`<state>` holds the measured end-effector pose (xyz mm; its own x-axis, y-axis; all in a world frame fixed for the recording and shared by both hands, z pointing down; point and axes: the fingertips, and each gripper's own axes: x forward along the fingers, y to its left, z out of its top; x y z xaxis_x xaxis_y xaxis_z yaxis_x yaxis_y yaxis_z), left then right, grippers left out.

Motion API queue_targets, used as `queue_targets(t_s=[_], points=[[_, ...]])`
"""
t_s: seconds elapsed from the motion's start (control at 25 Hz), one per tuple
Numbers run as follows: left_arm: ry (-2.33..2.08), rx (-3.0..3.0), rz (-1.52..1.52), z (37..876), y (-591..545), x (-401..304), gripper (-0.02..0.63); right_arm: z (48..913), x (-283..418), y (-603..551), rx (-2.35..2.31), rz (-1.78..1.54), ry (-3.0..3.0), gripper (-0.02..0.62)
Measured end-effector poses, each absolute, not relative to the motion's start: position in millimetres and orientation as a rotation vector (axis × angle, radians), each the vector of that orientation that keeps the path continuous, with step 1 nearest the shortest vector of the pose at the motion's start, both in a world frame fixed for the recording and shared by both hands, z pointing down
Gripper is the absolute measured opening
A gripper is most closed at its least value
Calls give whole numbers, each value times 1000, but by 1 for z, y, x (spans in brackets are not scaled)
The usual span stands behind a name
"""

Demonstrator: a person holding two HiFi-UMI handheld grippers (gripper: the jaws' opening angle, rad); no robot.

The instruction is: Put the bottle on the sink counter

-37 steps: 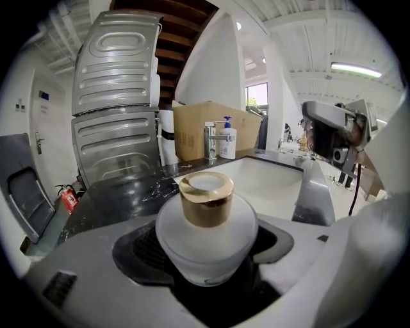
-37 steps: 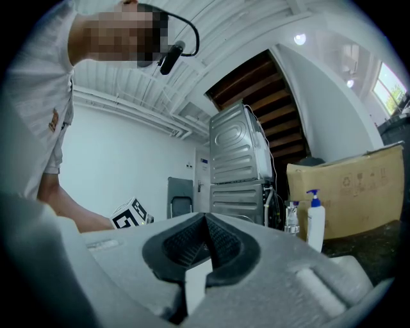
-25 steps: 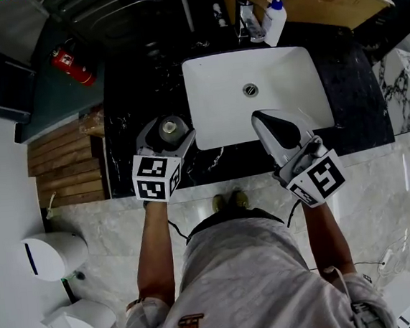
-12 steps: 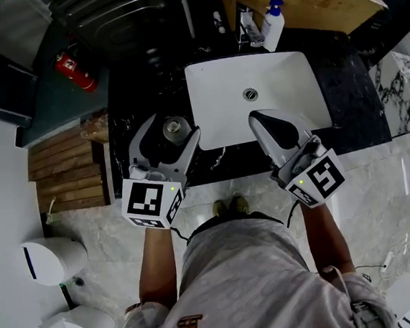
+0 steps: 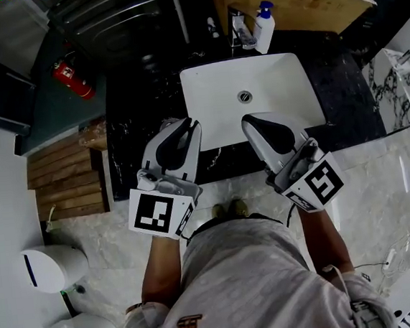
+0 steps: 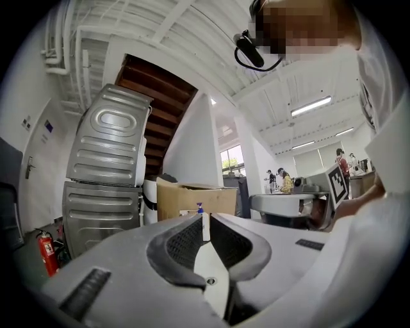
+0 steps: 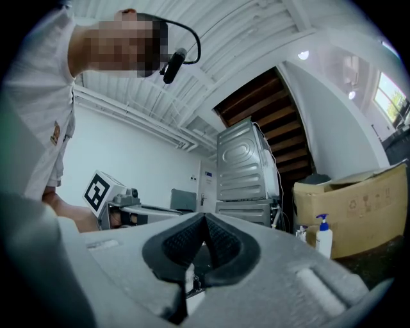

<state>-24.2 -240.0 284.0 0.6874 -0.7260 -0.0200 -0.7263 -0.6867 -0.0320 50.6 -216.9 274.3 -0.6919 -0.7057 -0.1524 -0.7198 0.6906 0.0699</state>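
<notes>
Jaws of left gripper newly together, empty.

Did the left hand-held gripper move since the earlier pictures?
Yes. The left hand-held gripper rose toward the camera; its marker cube now lies past the counter's front edge. Its jaws have just been closing, with nothing between them.

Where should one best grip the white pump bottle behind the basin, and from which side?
Grip the pump bottle round its white body, below the blue pump, coming from the basin side: it stands upright, with the cardboard box close behind it.
</notes>
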Motion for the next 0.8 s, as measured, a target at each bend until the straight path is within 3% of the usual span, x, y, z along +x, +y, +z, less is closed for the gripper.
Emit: queue_targets(t_s=[0.12,0.8], points=[[1212,-2863,21,282,-237,-19,2,272,49,-213,-1171,195,2784,0],[1144,-2903,56,277,-221,-10,2,277,41,-202,-1168,233,2813,0]])
